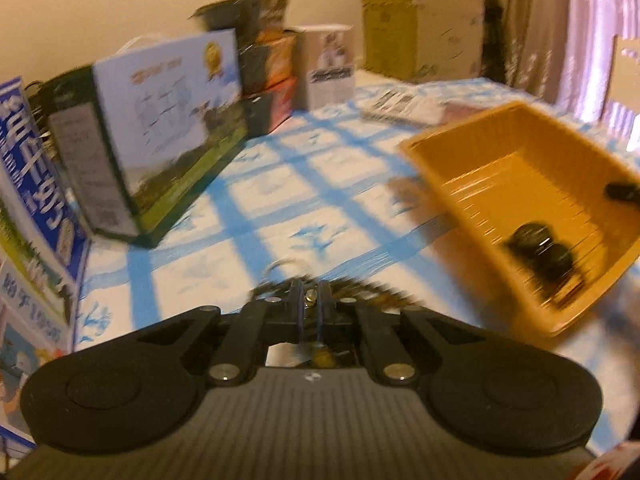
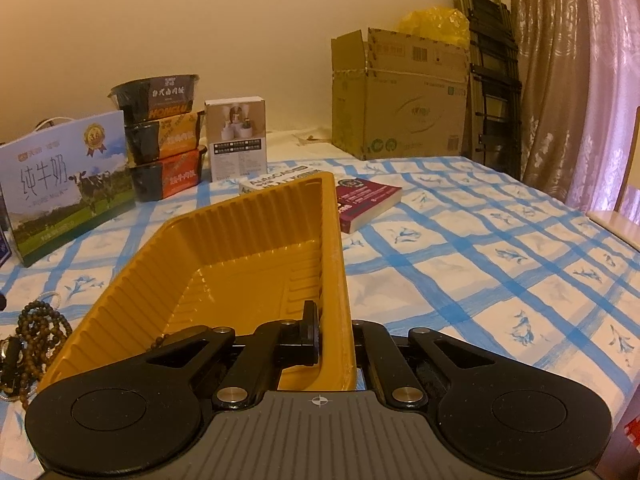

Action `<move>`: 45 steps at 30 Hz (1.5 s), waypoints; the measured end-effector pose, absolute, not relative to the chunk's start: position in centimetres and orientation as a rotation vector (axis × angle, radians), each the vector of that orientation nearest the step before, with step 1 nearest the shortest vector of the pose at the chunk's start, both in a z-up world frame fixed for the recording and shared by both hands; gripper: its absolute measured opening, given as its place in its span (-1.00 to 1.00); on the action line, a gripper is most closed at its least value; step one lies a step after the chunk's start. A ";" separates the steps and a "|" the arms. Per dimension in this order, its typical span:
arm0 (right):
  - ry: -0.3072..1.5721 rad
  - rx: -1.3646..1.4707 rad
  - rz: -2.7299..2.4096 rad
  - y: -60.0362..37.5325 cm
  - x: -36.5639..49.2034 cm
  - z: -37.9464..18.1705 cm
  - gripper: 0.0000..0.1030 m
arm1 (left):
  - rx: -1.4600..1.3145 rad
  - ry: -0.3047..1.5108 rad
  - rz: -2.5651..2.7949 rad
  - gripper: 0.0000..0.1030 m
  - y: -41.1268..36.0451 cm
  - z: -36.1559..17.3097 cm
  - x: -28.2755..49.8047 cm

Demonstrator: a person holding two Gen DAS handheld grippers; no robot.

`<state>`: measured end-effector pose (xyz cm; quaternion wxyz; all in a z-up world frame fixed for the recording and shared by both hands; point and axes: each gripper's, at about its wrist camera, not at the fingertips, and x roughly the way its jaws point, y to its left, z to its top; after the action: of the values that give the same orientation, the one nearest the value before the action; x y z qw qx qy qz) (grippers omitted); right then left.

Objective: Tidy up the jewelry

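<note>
Brown beads (image 2: 38,336) lie left of orange tray (image 2: 256,248), near milk carton (image 2: 68,184).

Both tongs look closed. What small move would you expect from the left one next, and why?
Probably carry its catch across to the yellow ribbed plastic tray. The left tongs pinch a small gold-coloured piece; the right tongs grip the tray's wall, and dark items already lie inside.
</note>
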<state>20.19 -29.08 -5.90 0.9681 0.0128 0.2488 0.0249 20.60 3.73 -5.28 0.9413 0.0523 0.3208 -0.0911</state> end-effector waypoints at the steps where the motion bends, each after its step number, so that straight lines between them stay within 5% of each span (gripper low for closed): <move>1: 0.503 0.026 0.051 -29.1 20.0 -5.8 -0.94 | 0.100 0.648 -0.204 -0.90 3.1 -4.8 20.5; 20: 0.512 0.035 0.070 -29.6 18.8 -5.2 -0.94 | 0.029 0.681 -0.421 -0.89 -9.8 -4.4 21.9; 24: 0.518 0.041 0.072 -29.8 18.8 -5.4 -0.94 | 0.027 0.680 -0.416 -0.75 -10.2 -4.5 22.6; 45: 0.532 0.038 0.060 -30.3 17.6 -5.4 -0.94 | -0.036 0.663 -0.064 -0.40 2.1 -1.6 16.1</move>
<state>17.56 -30.32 -5.37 0.9642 0.0186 0.2630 0.0297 16.09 2.13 -1.63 0.9450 -0.0174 0.3252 -0.0316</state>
